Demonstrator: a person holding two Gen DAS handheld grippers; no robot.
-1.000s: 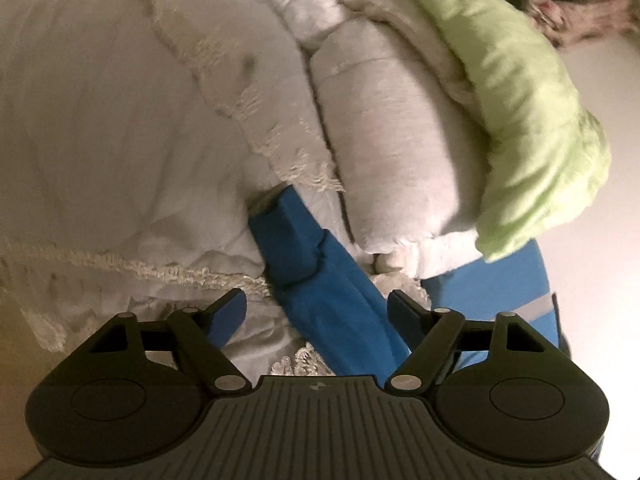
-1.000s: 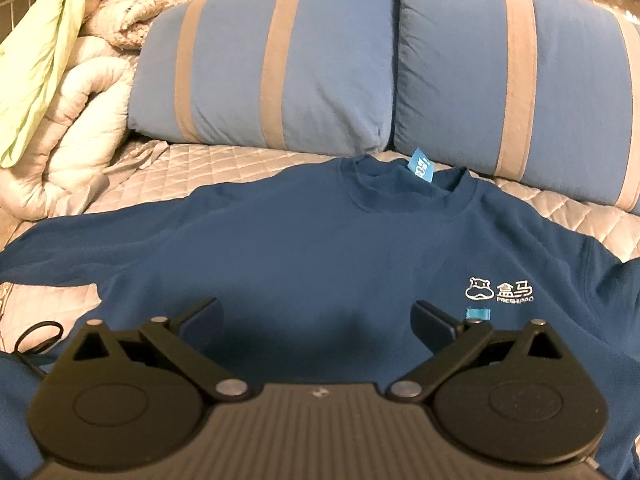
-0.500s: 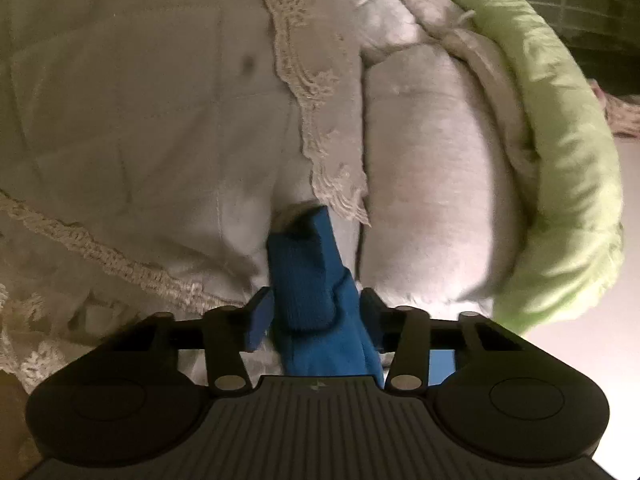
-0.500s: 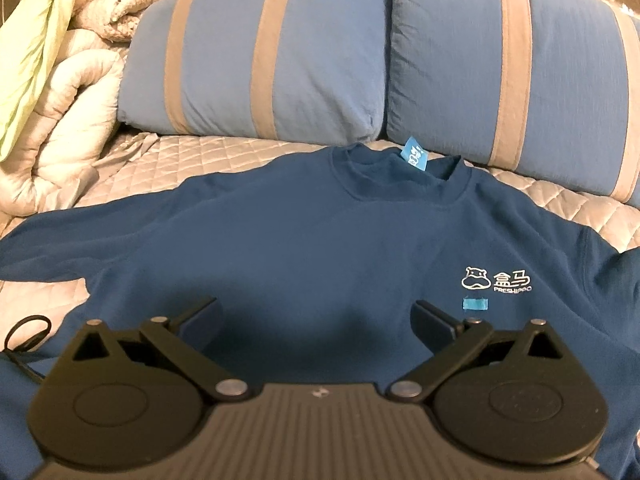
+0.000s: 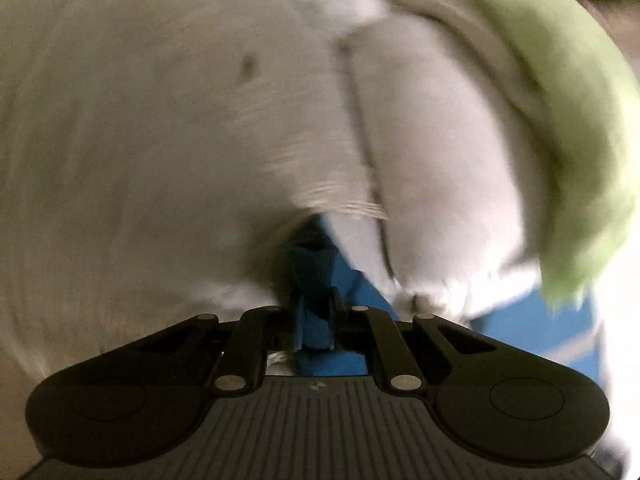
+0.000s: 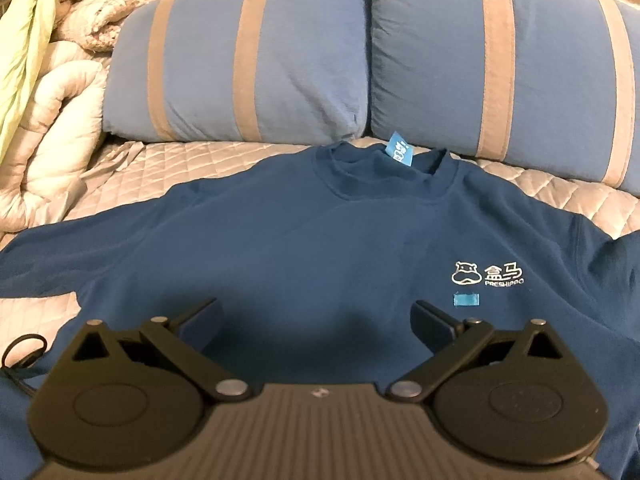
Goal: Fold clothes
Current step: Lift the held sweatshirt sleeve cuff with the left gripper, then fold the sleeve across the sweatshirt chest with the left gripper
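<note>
A dark blue sweatshirt (image 6: 320,248) lies face up on the quilted bed, collar toward the pillows, a white logo (image 6: 486,274) on its chest. My right gripper (image 6: 316,320) hovers open over the lower front of the sweatshirt, with nothing between its fingers. In the blurred left wrist view, my left gripper (image 5: 312,312) is shut on the ribbed blue sleeve cuff (image 5: 312,276), which pokes out from under the pale quilt (image 5: 160,160).
Two blue pillows (image 6: 256,64) with tan stripes stand behind the collar. A rolled white duvet (image 6: 52,120) and a light green blanket (image 5: 560,92) are piled at the left of the bed. A black cord loop (image 6: 24,348) lies by the sweatshirt's lower left.
My left gripper closed from open onto the blue cuff, and its view is now blurred by motion. My right gripper stayed open and edged closer to the sweatshirt's chest.
</note>
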